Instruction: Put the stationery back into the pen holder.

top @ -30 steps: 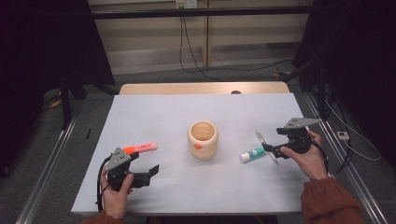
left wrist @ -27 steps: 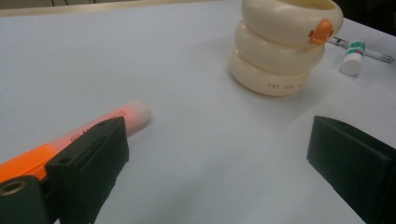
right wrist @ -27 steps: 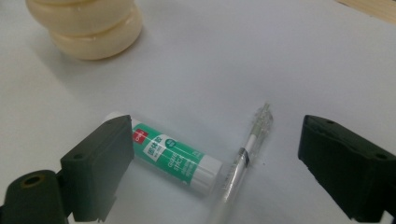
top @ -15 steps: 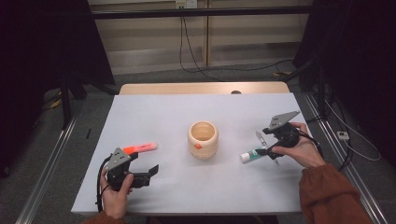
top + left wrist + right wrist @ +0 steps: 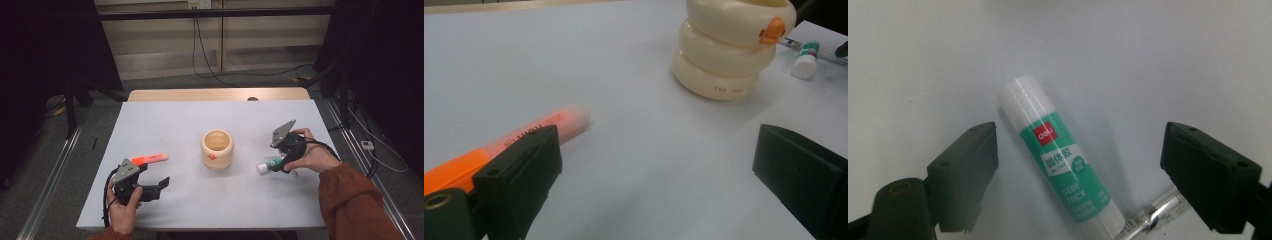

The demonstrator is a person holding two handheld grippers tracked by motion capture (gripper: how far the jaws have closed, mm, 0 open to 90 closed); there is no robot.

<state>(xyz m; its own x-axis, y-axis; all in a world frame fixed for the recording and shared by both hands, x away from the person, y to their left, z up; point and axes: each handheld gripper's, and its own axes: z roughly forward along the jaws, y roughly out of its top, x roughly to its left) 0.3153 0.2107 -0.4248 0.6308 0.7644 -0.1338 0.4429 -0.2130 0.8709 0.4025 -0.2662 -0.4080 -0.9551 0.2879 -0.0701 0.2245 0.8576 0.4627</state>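
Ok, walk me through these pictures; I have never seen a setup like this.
A person sits at a white table holding a hand-held grasping tool in each hand. The high view looks down from above; the other two pictures come from cameras riding on each tool, looking along its black jaws. The left tool rests open beside an orange highlighter. The right tool hangs open over a green glue stick, with a silvery pen next to it. A cream duck-shaped cup stands mid-table. Nothing is held.

Lab-type recording setup: white table (image 5: 165,125) between metal floor rails (image 5: 47,192), black curtains (image 5: 45,55), loose cables (image 5: 210,60) along the wall.
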